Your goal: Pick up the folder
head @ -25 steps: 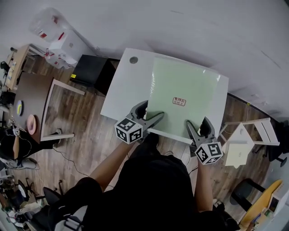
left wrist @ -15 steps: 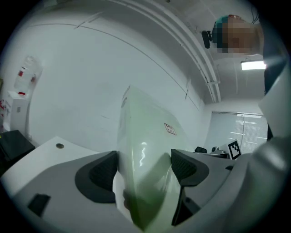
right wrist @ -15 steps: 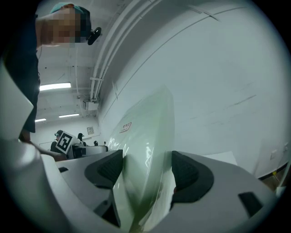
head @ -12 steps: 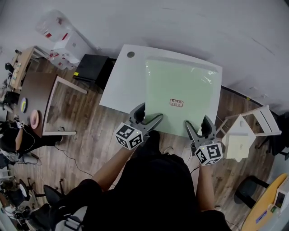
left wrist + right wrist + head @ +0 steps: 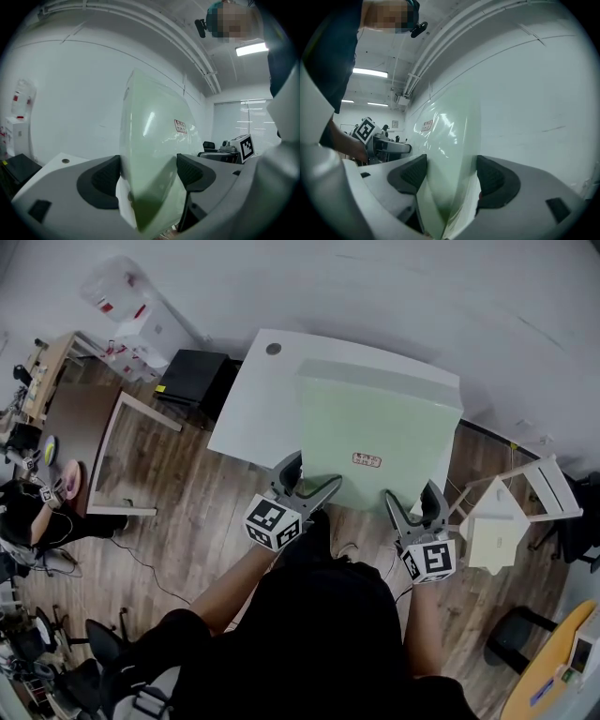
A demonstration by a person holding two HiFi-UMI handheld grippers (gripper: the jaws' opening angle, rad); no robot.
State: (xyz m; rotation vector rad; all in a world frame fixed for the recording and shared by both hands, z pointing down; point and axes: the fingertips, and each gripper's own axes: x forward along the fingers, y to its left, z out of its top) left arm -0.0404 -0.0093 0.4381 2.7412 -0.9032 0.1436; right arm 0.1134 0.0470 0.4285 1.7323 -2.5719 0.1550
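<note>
A pale green folder [image 5: 375, 423] with a small red-printed label [image 5: 367, 460] is raised off the white table [image 5: 251, 413], held by its near edge. My left gripper [image 5: 314, 487] is shut on the near left corner and my right gripper [image 5: 413, 506] on the near right corner. In the left gripper view the folder [image 5: 152, 140] stands edge-on between the dark pads [image 5: 107, 177] of the left gripper [image 5: 149, 177], with white sheets showing inside it. In the right gripper view the folder [image 5: 447, 140] runs between the pads [image 5: 490, 177] of the right gripper [image 5: 449, 178].
The table has a round cable hole [image 5: 273, 349] at its far left. A black box [image 5: 192, 382] and a wooden frame [image 5: 131, 460] stand on the floor to the left. A white chair [image 5: 506, 521] is on the right. A person sits at far left [image 5: 23, 517].
The folder lay flat on the table; now it is up off it, with its far edge risen and tipped toward me. Both grippers keep their hold on the near edge.
</note>
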